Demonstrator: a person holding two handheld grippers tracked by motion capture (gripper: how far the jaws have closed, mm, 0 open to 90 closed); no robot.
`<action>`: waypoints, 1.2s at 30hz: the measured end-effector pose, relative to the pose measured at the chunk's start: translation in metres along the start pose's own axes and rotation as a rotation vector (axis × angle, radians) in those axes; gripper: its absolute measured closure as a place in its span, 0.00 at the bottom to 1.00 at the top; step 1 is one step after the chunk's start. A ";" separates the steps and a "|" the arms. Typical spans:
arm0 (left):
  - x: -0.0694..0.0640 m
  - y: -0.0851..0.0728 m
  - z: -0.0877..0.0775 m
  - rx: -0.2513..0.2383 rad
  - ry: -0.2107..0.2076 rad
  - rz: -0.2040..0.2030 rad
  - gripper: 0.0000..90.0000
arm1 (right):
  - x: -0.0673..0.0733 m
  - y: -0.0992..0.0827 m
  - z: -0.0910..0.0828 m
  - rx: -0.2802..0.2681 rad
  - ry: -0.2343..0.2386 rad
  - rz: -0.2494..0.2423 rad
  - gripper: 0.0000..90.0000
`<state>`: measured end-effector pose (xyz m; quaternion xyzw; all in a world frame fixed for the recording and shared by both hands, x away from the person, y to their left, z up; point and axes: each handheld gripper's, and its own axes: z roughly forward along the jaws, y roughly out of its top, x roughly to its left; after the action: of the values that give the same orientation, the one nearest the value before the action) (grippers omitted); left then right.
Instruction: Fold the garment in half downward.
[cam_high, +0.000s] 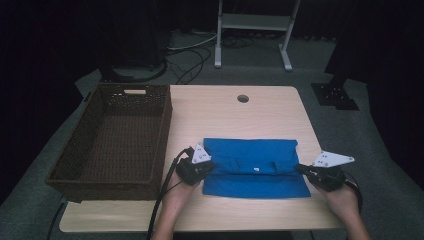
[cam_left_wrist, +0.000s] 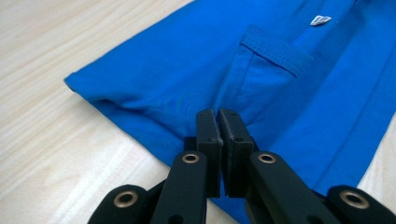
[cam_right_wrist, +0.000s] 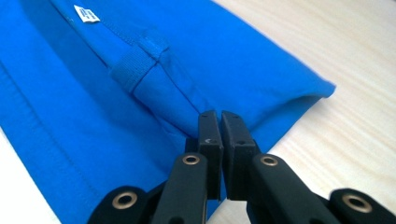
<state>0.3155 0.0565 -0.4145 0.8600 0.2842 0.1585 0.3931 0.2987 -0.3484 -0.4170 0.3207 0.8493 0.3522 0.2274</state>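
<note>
A blue garment (cam_high: 255, 167) lies folded flat on the bench (cam_high: 225, 107), in the near half, closer to the right edge than to the left. It is a soft knit cloth, folded into a wide rectangle with a lower layer that comes out a little toward the near edge.

The left gripper (cam_high: 207, 166) is at the left end of the fold and the right gripper (cam_high: 302, 169) at the right end, each in one hand. In the left gripper view, the black jaws are pressed together and seem to pinch the folded edge of the cloth; the right gripper view shows the same at the other end.

The gripper views show details that the high view gives only as a dot: a small white label (cam_left_wrist: 320, 20), a ribbed band (cam_left_wrist: 276, 50) and the stitched hem.

The high view shows a dark woven basket (cam_high: 162, 130) at the left edge of the bench, rectangular, and a round hole (cam_high: 243, 98) near the far edge. The bench top is pale wood with fine grain.
</note>
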 end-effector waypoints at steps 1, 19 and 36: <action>-0.001 -0.001 0.001 0.007 -0.001 -0.002 0.98 | 0.001 -0.001 0.001 0.006 0.002 -0.002 0.97; 0.008 -0.003 0.023 0.062 0.049 -0.007 0.98 | -0.013 0.004 0.033 0.063 -0.014 -0.031 0.97; 0.016 -0.004 0.017 0.043 0.040 -0.080 0.55 | -0.024 -0.001 0.026 0.000 0.063 0.089 0.60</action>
<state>0.3346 0.0585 -0.4277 0.8528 0.3297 0.1538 0.3748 0.3308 -0.3544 -0.4302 0.3471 0.8410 0.3717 0.1846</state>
